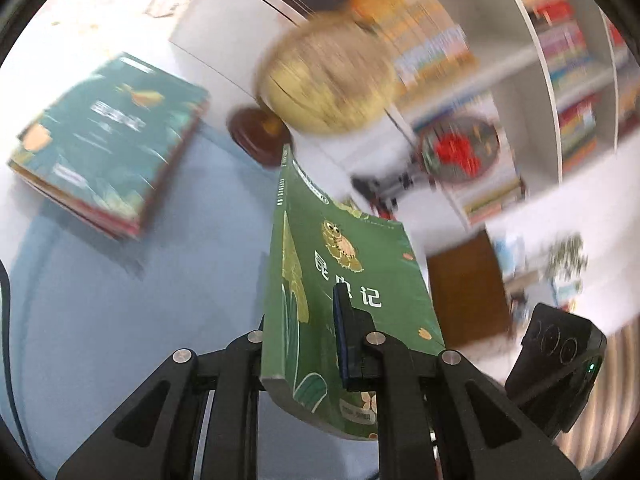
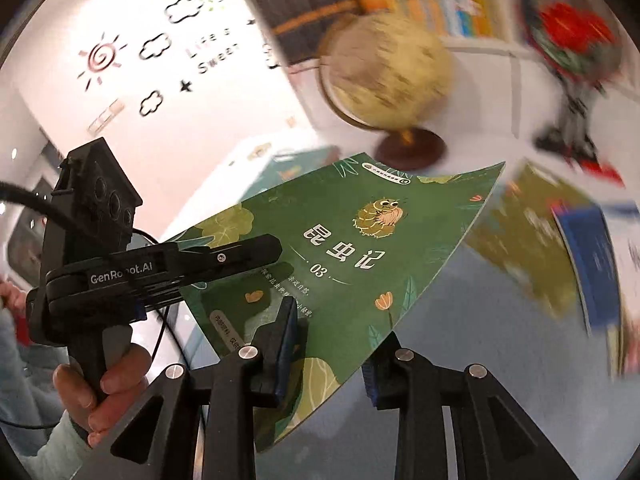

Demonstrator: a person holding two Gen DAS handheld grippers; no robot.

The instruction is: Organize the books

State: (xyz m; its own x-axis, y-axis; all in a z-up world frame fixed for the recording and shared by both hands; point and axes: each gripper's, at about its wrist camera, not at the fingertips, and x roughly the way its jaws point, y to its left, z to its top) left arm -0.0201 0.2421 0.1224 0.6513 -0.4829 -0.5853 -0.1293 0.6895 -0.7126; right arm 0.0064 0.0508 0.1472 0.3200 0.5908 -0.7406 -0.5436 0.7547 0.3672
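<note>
Pale blue tabletop [image 1: 120, 320] below; both grippers clamp one green paperback book [image 1: 352, 280], lifted off it. Left gripper [image 1: 304, 344] pinches its spine edge, right gripper [image 2: 328, 356] its lower cover. Beyond book: stacked teal books [image 1: 108, 144], beige globe [image 1: 328, 76], white bookshelf [image 1: 532, 92] packed with books.

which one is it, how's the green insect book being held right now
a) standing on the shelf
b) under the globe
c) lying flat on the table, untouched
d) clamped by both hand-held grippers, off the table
d: the green insect book is clamped by the left hand-held gripper and the right hand-held gripper, lifted clear of the blue table.
</note>
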